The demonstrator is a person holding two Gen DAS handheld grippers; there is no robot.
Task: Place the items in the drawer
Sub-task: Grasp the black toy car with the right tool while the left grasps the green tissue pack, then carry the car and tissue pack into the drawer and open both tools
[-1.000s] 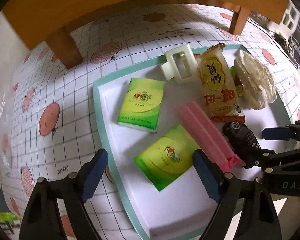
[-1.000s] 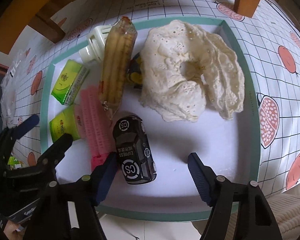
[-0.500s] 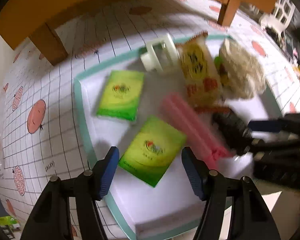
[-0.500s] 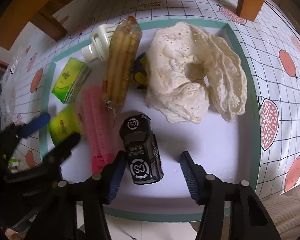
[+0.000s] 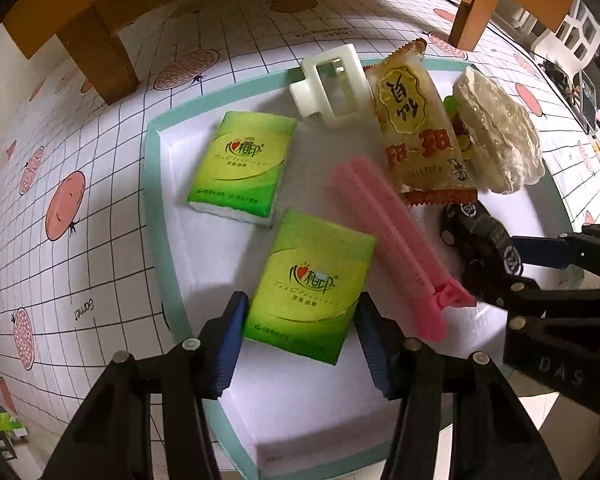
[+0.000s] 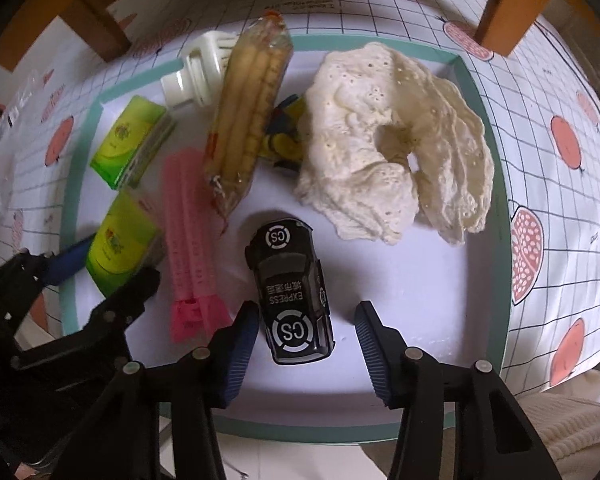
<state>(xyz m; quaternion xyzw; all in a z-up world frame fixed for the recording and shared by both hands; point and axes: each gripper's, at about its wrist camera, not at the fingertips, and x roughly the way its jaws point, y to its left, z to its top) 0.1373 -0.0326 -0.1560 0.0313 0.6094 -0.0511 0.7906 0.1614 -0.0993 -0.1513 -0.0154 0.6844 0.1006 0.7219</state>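
Observation:
A green tissue pack (image 5: 312,292) lies in a shallow white tray with a teal rim (image 5: 154,200). My left gripper (image 5: 300,336) points down over the tray and straddles this pack. Its jaws are closing, and the blue pads sit at the pack's two long edges with no clear press. A black toy car (image 6: 292,292) marked "CS" lies between the fingers of my right gripper (image 6: 304,336). Those jaws are closing too, with a gap left on both sides of the car. Neither thing is lifted.
Also in the tray are a second green tissue pack (image 5: 244,164), a pink clip (image 5: 388,248), a cream hair claw (image 5: 332,84), a yellow snack packet (image 5: 416,128) and a cream lace cloth (image 6: 392,140). Wooden legs (image 5: 96,56) stand on the checked tablecloth behind.
Both pairs of jaws have narrowed. The left gripper shifted so the near tissue pack sits between its fingers. The right gripper slid over the toy car.

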